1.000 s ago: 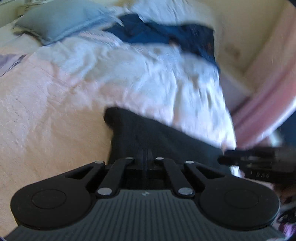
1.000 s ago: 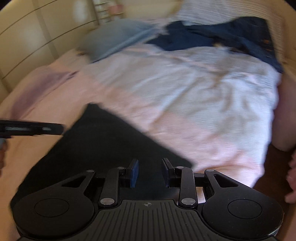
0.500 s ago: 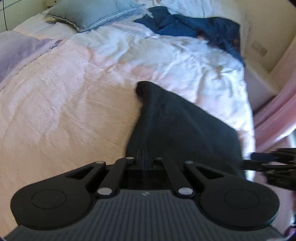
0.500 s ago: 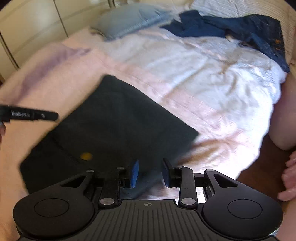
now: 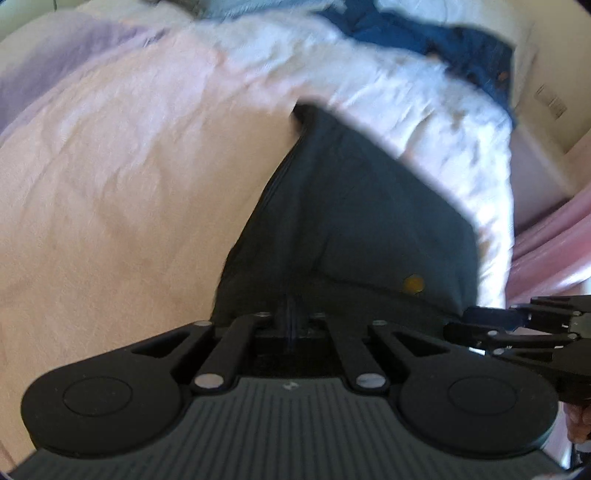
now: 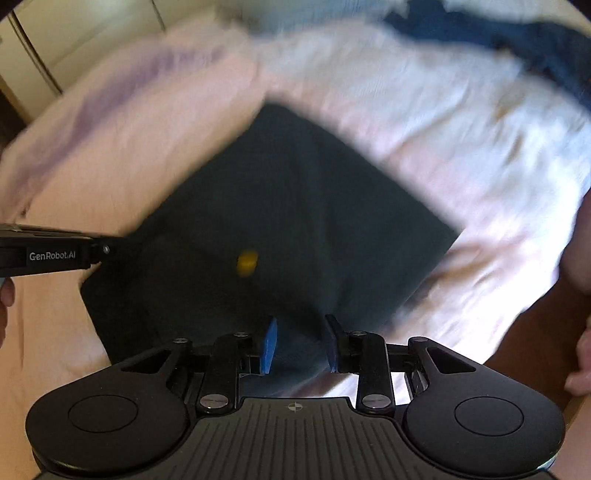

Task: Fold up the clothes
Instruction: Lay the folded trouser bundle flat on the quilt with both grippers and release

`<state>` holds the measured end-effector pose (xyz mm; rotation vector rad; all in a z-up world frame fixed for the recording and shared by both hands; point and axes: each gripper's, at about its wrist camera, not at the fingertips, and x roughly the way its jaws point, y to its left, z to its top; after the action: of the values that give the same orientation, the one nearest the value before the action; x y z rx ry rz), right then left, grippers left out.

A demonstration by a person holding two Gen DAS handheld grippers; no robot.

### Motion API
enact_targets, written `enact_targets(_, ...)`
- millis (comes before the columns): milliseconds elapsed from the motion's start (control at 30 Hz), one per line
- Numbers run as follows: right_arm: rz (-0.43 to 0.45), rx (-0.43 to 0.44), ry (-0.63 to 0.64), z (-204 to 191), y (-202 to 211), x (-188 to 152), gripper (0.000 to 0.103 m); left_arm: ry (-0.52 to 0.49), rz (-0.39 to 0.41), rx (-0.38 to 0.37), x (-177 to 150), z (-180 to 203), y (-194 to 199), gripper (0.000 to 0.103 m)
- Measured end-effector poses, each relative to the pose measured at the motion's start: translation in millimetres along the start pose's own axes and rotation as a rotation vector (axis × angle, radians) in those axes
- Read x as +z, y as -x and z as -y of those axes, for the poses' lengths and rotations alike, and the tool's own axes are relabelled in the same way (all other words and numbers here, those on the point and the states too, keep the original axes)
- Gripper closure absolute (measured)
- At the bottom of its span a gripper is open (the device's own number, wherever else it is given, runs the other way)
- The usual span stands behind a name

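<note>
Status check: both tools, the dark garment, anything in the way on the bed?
Left tool shut on dark garment. Right tool open over its near edge. Garment flat on bed. Blue clothes far off, nothing blocking.

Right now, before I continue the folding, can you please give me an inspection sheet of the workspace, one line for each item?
Surface: bed with a pink and white bedspread, wrinkled.
Job's things: dark folded garment lying flat on the bedspread, a yellow spot on it.
Clutter: navy blue clothing at the far end of the bed; lilac fabric at the far left.
Grippers: left gripper has its jaws closed on the garment's near edge; right gripper has its jaws open above the garment, holding nothing.
Cables: nothing seen.
Surroundings: cream cupboard doors; pink curtain.
</note>
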<state>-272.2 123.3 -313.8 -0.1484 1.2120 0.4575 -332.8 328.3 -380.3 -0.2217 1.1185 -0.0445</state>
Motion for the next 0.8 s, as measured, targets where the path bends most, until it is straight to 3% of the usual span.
enact_targets(67,-0.019,0.010,0.026,-7,-2,3,0.071,0.090,-0.020,-0.004,2,-9,-5,0.100)
enact_targets(200,-0.051,0.040,0.082,-13,5,12,0.071,0.076,-0.028,0.064,14,6,28,0.101)
enact_targets(300,-0.066,0.079,0.131,-7,25,21,0.071,0.118,-0.038,0.105,22,15,58,0.100)
enact_targets(400,-0.081,0.118,0.180,-2,44,30,0.071,0.149,-0.059,0.192,28,30,84,0.100)
enact_targets(533,-0.101,0.169,0.246,6,71,43,0.070,0.233,-0.062,0.277,30,52,113,0.083)
enact_targets(800,-0.102,0.266,0.397,40,113,57,0.069,0.448,0.011,0.399,20,119,143,0.079)
